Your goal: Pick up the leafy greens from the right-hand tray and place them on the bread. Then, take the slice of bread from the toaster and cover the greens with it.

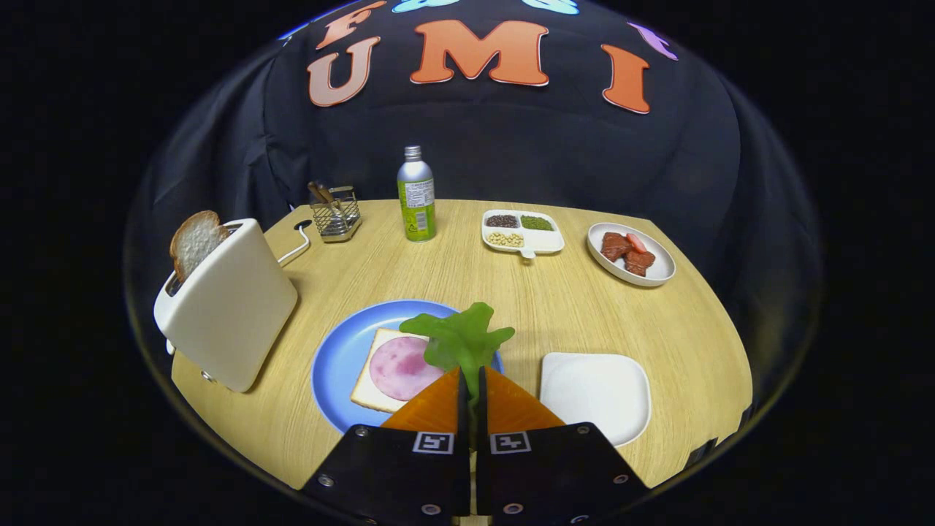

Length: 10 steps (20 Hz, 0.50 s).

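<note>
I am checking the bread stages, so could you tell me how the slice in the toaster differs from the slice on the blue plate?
The toaster slice stands upright in the toaster, bare and round-topped. The plate slice lies flat on the blue plate, square, with a ham round on it. The gripper holds the leafy greens pinched above it. Both are pale bread.

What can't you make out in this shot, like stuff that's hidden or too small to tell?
- Gripper view: the tool, shut on the leafy greens, covers the near edge of the bread and blue plate.
- The toaster hides the lower part of its bread slice.
- Wire basket contents: too small to identify.
- Bottle label: too small.
</note>
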Each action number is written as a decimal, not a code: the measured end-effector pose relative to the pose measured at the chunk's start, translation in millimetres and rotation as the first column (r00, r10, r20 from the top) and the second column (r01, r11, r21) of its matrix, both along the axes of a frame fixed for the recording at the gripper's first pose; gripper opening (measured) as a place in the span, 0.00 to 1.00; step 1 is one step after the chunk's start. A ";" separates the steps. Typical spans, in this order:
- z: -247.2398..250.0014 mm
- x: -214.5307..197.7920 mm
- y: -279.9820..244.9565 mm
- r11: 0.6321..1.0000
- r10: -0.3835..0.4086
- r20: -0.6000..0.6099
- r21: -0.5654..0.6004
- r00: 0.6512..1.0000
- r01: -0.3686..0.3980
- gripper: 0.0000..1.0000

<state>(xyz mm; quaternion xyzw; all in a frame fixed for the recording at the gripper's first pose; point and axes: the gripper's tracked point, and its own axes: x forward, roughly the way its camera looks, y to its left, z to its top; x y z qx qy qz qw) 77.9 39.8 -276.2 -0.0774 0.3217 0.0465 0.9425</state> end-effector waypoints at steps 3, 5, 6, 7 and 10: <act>-5.0 -0.4 14.0 1.000 0.018 -0.007 0.001 1.000 -0.018 0.04; -8.7 0.7 23.4 1.000 0.030 -0.011 0.004 0.999 -0.030 0.04; -10.2 -0.3 28.4 0.999 0.038 -0.014 0.007 0.999 -0.038 0.04; -12.0 -0.3 31.5 0.999 0.043 -0.016 0.007 0.999 -0.043 0.04; -17.4 0.6 39.4 0.999 0.048 -0.023 0.002 0.999 -0.048 0.04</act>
